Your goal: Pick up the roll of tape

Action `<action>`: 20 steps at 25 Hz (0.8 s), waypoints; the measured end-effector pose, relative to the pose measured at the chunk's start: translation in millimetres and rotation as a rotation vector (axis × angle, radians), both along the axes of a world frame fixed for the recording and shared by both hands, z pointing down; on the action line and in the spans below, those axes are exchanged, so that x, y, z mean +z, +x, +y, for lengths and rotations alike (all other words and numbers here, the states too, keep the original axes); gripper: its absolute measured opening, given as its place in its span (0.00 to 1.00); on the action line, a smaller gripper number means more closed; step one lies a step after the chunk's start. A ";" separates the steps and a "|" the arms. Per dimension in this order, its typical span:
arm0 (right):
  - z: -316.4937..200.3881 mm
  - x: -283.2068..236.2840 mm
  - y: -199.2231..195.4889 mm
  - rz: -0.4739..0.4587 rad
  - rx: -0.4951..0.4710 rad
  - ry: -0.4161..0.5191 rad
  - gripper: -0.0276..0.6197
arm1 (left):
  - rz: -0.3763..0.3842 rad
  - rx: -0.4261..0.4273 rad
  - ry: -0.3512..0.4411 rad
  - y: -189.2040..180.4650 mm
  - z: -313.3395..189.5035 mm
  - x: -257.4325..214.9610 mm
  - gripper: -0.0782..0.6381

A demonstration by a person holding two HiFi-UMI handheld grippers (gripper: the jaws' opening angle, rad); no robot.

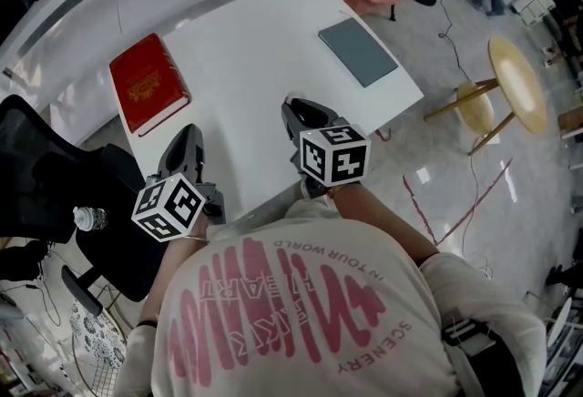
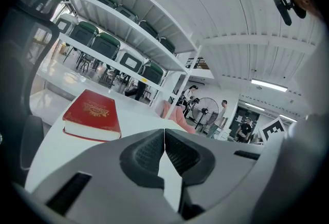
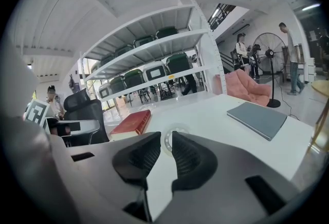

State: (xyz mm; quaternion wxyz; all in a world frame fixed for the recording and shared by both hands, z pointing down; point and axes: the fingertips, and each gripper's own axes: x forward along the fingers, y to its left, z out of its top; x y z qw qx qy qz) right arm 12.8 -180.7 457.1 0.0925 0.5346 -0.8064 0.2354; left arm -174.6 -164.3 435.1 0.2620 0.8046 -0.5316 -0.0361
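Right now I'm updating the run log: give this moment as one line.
left gripper: shut, empty | right gripper: fingers apart, at roll of tape | roll of tape: flat on table, not lifted

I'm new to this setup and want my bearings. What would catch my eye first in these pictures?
The red book stands out most, lying on the left side of the white table, with a grey notebook at its far right. Just ahead of the right claw, whose jaws stand slightly apart, lies a clear roll of tape; the left claw is shut and empty.
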 end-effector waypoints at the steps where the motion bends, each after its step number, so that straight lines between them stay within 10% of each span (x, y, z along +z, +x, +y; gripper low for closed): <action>1: -0.1 -0.4 0.2 0.001 0.000 -0.001 0.17 | 0.001 -0.001 0.000 0.0 -0.2 -0.7 0.14; 20: 0.5 0.0 -5.1 0.027 -0.021 0.001 0.17 | 0.010 -0.016 -0.006 -6.9 3.1 3.2 0.14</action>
